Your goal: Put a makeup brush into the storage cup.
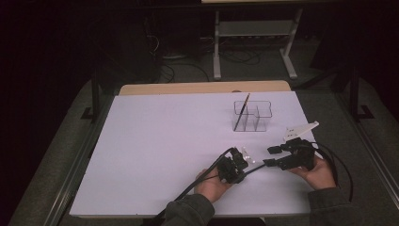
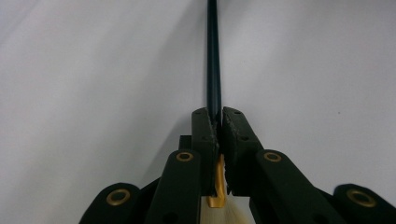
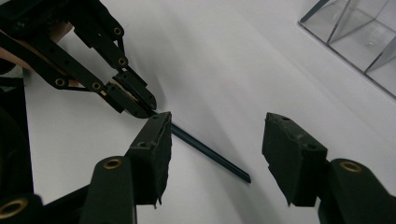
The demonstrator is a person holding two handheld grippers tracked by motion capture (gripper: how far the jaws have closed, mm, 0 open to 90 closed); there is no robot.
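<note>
Left gripper view: a thin dark brush (image 2: 213, 60) lying on the table (image 2: 93, 70) is pinched near its end by the left gripper (image 2: 218, 122) (light, stiff, slippery), while the right gripper (image 3: 217, 154) is held wide.

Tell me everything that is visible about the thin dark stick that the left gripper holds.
The thin dark stick is a slim, straight rod, blue-black and smooth, perhaps the handle of a brush; a gold piece and pale bristle-like material show behind the pads. The left gripper is shut on one end of it. The rest of it runs out over the white table, low and nearly flat, toward the right gripper, whose open fingers stand to either side of its free end without touching it.
</note>
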